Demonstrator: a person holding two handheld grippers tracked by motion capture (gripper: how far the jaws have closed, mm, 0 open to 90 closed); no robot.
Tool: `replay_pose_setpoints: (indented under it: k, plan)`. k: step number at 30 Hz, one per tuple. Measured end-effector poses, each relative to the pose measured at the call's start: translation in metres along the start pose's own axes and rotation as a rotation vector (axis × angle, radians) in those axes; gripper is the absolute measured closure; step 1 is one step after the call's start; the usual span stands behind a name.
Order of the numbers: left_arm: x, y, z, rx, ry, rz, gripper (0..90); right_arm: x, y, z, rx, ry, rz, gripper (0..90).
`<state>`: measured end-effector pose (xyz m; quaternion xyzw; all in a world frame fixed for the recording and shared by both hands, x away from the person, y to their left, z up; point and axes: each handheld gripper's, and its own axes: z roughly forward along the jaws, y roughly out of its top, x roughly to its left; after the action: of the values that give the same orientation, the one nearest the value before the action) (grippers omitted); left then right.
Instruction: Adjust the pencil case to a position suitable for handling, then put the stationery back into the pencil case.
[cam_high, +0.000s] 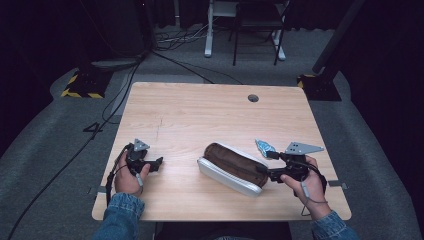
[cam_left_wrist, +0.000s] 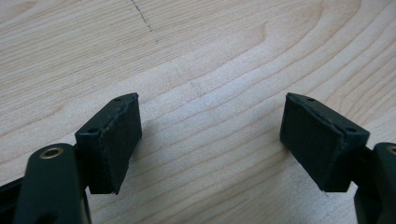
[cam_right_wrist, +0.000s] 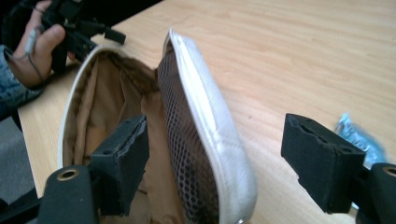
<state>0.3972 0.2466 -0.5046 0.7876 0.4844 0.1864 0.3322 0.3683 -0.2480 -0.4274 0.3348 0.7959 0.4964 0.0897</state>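
Two grippers rest low over the wooden table (cam_high: 200, 110), one in each hand, with an open pouch (cam_high: 232, 167) lying near the front edge between them. The left gripper (cam_high: 159, 163) sits well apart from the pouch at the table's left, its jaws spread wide over bare wood with nothing between them. The right gripper (cam_high: 264, 173) is at the pouch's right end, jaws wide apart and straddling its white, mesh-lined rim, one jaw inside the brown lining and one outside, not clamped; a small blue packet (cam_high: 264, 146) lies just beside it.
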Motion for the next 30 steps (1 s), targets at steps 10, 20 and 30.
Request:
replay_pose_setpoints:
  k: [10,20,30]
  plan:
    - [0.0,0.001,0.001,-0.001,0.002,-0.002,20.6,-0.014,0.02,-0.012,-0.046,-0.03,0.0,23.1]
    - [0.0,0.001,0.001,0.001,0.003,0.0,20.7,-0.039,0.024,-0.009,-0.025,-0.144,0.024,23.8]
    - [0.0,0.001,0.001,0.001,0.002,0.0,20.6,-0.068,0.018,0.007,0.014,-0.239,0.046,23.2]
